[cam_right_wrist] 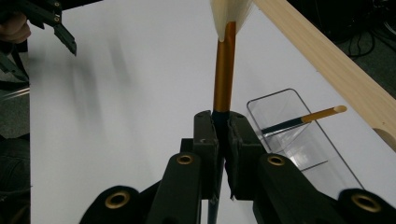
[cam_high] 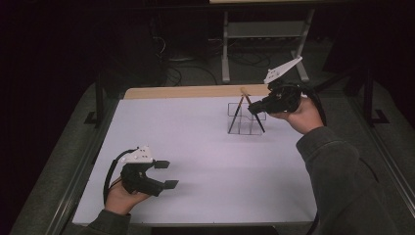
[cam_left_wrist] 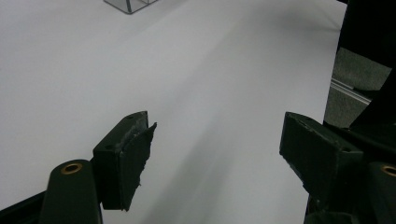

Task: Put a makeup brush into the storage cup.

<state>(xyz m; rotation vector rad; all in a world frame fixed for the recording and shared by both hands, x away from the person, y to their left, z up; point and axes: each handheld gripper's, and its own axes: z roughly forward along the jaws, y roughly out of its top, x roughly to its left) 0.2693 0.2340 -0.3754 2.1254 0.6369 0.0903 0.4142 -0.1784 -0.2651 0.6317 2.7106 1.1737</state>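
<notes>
The right gripper (cam_right_wrist: 223, 135) has its jaws pressed together on the dark handle of a paintbrush (cam_right_wrist: 224, 70), pinching it just below the gold ferrule, with the pale bristles pointing away from the hand. In the high view this brush (cam_high: 255, 115) slants down through the clear organizer (cam_high: 247, 119), its lower end at or near the floor of the box while the right gripper (cam_high: 254, 106) holds it near the top, at the box's right side. A second brush (cam_high: 236, 113) leans the other way in the same box, and the two cross near their upper ends. The grip is thin and near one end, so the brush could swivel between the pads if its tip catches a divider or the rim. Drawn out at a slant, it could drag the light box across the white table (cam_high: 210, 171) or tip it, and knock the other brush (cam_right_wrist: 303, 120) out of its compartment. The wooden edge (cam_right_wrist: 327, 60) runs close behind the box. The left gripper (cam_high: 166, 174), near the table's front left corner and well apart from the box, has its jaws spread with nothing between them, so it is not steadying the box.
</notes>
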